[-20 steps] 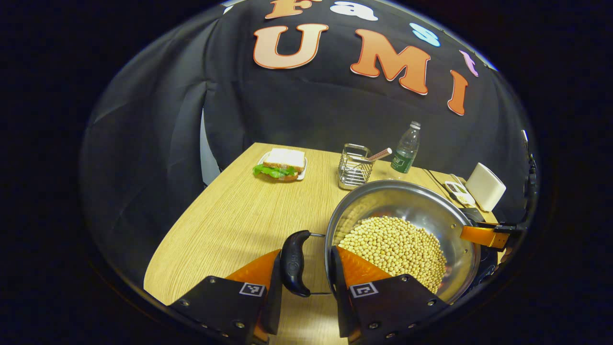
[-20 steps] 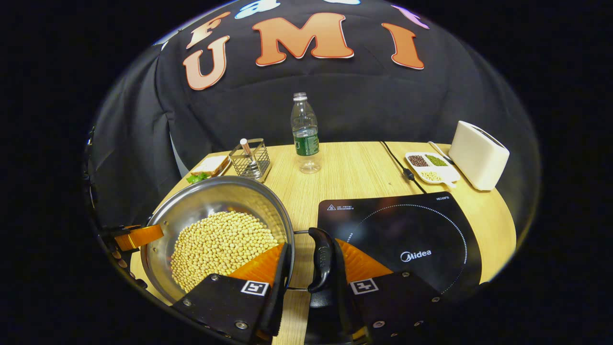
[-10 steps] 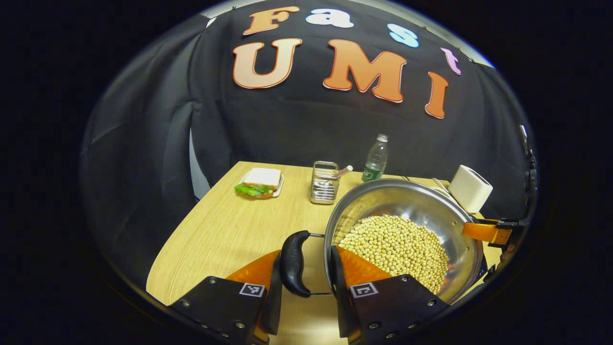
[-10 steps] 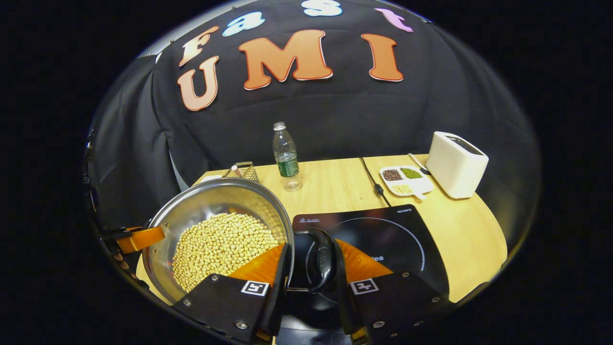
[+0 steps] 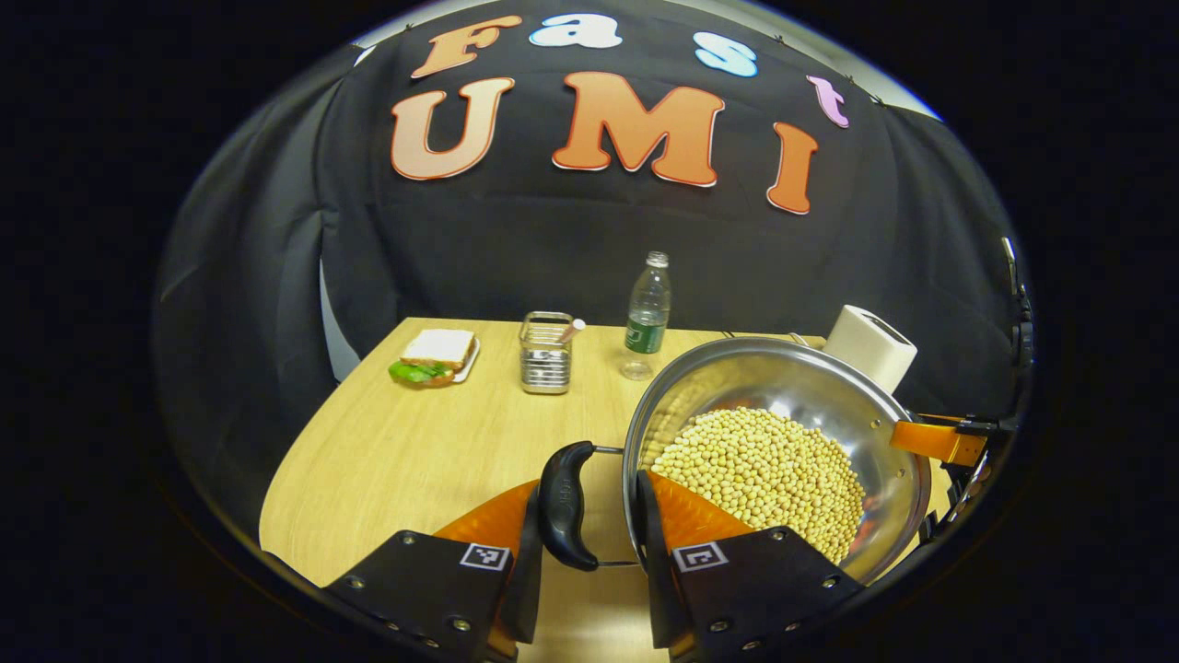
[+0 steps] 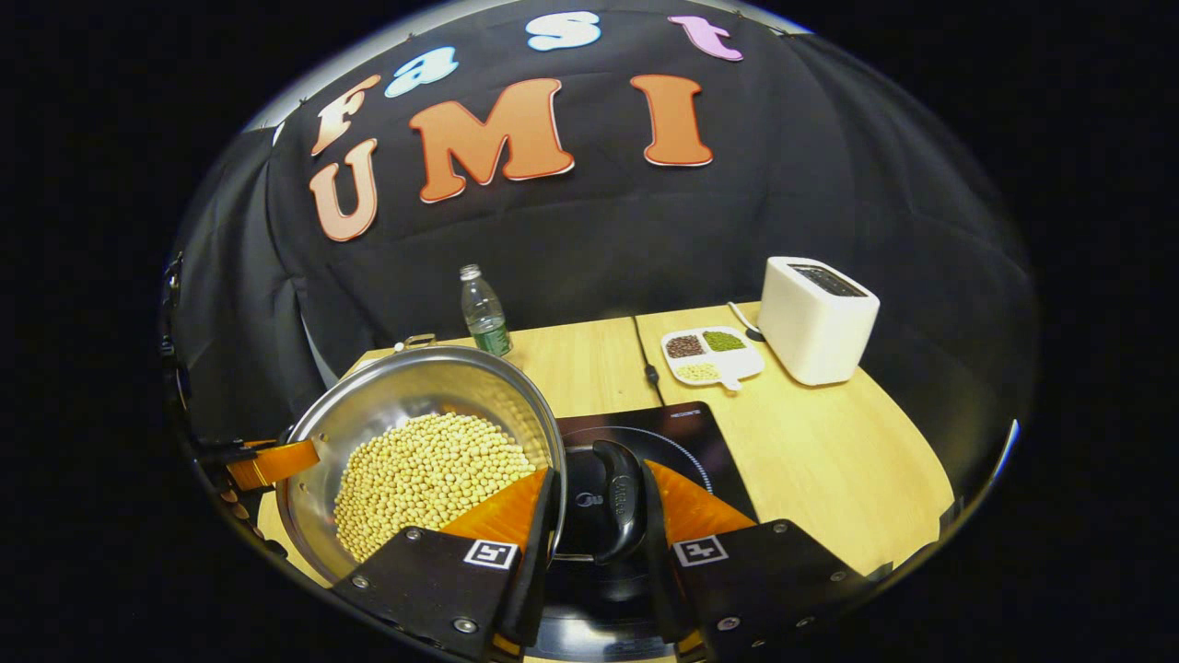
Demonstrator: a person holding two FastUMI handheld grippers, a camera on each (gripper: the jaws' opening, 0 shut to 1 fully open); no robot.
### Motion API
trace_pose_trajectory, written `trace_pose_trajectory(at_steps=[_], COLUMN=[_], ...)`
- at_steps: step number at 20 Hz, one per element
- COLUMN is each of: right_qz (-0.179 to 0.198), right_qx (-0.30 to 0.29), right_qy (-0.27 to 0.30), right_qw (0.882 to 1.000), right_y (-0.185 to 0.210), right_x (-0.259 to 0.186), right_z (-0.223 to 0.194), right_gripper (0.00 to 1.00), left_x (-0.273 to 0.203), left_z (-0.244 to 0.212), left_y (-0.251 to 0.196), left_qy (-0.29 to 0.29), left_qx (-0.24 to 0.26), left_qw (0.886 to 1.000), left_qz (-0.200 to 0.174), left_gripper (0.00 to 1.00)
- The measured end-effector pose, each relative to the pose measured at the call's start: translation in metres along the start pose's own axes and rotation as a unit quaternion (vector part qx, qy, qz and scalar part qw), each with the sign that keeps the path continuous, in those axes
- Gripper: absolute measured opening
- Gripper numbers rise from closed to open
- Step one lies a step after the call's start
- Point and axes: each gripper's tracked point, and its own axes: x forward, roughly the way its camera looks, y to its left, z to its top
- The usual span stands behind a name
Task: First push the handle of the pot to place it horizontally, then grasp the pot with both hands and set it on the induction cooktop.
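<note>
The pot (image 6: 419,433) hides most of the cooktop (image 6: 686,437) in the right gripper view, and its underside is out of sight, so whether it touches the glass cannot be told. The wire rack (image 5: 545,354) is almost wholly hidden behind the pot rim in that view.

There are two loop handles, one on each side of the pot. The left hand-held gripper (image 5: 587,516) has its fingers on either side of the left handle (image 5: 564,505), clamped on it; the right hand-held gripper (image 6: 597,516) grips the right handle (image 6: 619,502) likewise.

One steel pot, round and shiny, holds a heap of small pale beans (image 5: 764,474). On the wood-grain tabletop (image 5: 433,442) stand one clear plastic bottle (image 5: 647,318), one boxy white toaster (image 6: 815,318), one sandwich (image 5: 433,357) and one divided dish (image 6: 711,356) with three fillings.
</note>
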Motion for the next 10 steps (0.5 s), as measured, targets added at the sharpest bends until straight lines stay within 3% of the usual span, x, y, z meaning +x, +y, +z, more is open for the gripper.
trace_pose_trajectory(at_steps=[10], right_qz=[-0.025], right_qx=[0.032], right_qy=[0.011], right_qw=[0.999], right_y=[-0.078], right_x=[0.006], right_z=[-0.007], right_gripper=[0.47], left_x=[0.03], left_z=[-0.013], left_y=[-0.083], left_qy=[0.031], left_qx=[0.026], left_qw=[0.999], left_qz=[-0.023], left_gripper=[0.49])
